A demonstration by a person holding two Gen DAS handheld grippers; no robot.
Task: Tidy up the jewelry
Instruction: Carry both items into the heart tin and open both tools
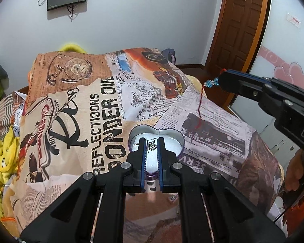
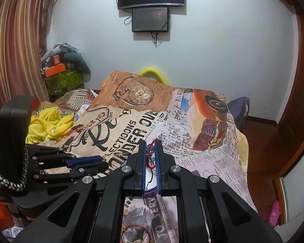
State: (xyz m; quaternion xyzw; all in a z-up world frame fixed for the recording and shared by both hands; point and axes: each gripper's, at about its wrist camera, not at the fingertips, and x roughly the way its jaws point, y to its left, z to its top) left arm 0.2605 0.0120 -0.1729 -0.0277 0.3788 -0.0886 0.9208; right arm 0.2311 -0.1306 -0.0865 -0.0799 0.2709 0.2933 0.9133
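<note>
left gripper [image 1: 152,141] sits nearest, pinching a small silver charm [image 1: 151,146] right over the open heart-shaped tin [image 1: 135,130] on the bed [image 1: 95,109]. right gripper [image 2: 150,145] is clamped on a red cord bracelet [image 2: 151,148] with blue beads [image 1: 211,82], its tail trailing down toward the bedspread just beside the tin. advice: drop the charm low inside the rim first, then bring the cord over the centre and coil it in before letting go, or the tail snags the wall.
</note>
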